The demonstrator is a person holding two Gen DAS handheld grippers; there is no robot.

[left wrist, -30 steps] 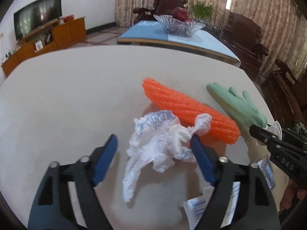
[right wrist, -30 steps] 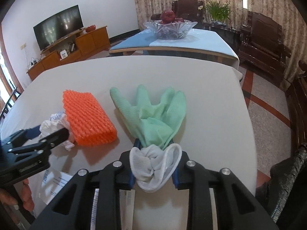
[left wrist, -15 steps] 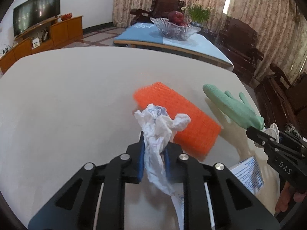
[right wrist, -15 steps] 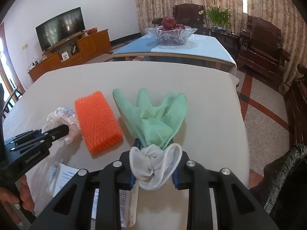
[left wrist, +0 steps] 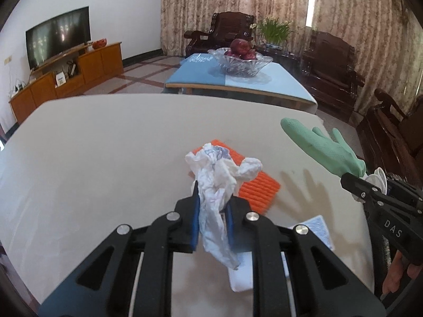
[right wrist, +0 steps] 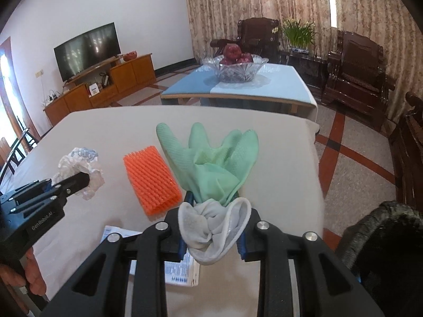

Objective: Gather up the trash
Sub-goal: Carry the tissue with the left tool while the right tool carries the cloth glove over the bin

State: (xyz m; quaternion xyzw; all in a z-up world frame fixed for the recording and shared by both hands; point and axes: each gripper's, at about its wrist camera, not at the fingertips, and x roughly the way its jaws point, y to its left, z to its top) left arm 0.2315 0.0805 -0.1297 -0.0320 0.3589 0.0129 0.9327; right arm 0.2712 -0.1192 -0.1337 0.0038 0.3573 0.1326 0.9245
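Note:
My left gripper [left wrist: 211, 200] is shut on a crumpled white plastic wrapper [left wrist: 219, 177] and holds it above the beige table [left wrist: 92, 158]. It also shows in the right wrist view [right wrist: 76, 169]. My right gripper [right wrist: 212, 211] is shut on the white cuff of a green rubber glove [right wrist: 211, 158], lifted off the table; the glove shows in the left wrist view [left wrist: 322, 148] too. An orange ribbed foam net [left wrist: 260, 187] lies on the table between the grippers, also in the right wrist view [right wrist: 150, 179].
A white paper packet [right wrist: 177, 272] lies on the table near its front edge, under the grippers. A blue-covered table with a glass fruit bowl [left wrist: 239, 62] stands behind. Dark wooden chairs [right wrist: 354, 76] stand at the right, past the table's right edge.
My left gripper closed on the white wrapper and lifted it off the table. My right gripper kept hold of the green glove and rose with it.

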